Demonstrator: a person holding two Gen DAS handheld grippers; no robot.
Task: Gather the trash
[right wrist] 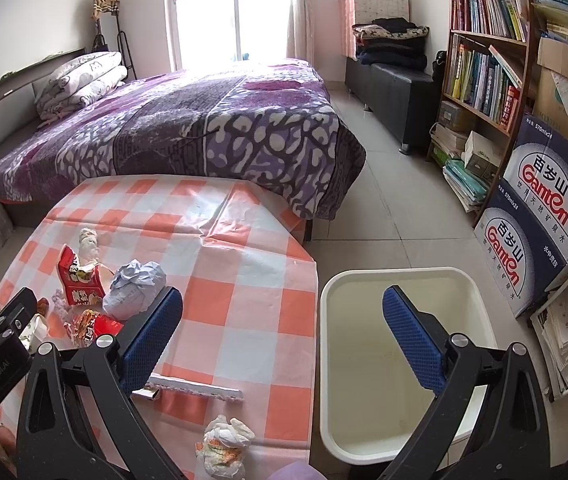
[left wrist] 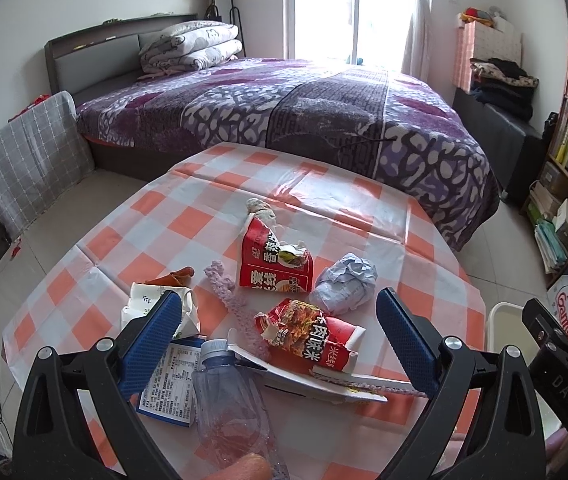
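Note:
Trash lies on the checked tablecloth [left wrist: 220,200]: a red carton [left wrist: 274,264], a crumpled paper ball [left wrist: 344,282], a red snack wrapper [left wrist: 312,332], a clear plastic bottle [left wrist: 228,396], a blue-white carton [left wrist: 172,380] and a white wrapper [left wrist: 152,300]. My left gripper [left wrist: 280,320] is open above this pile, holding nothing. My right gripper [right wrist: 284,316] is open and empty, straddling the table's right edge and the white bin [right wrist: 400,360]. The bin looks empty. A crumpled wrapper [right wrist: 226,448] lies near the table's front edge.
A bed [right wrist: 188,120] with a purple cover stands behind the table. A bookshelf [right wrist: 484,60] and stacked water cartons [right wrist: 540,216] stand right of the bin. A flat white strip [right wrist: 196,390] lies on the cloth.

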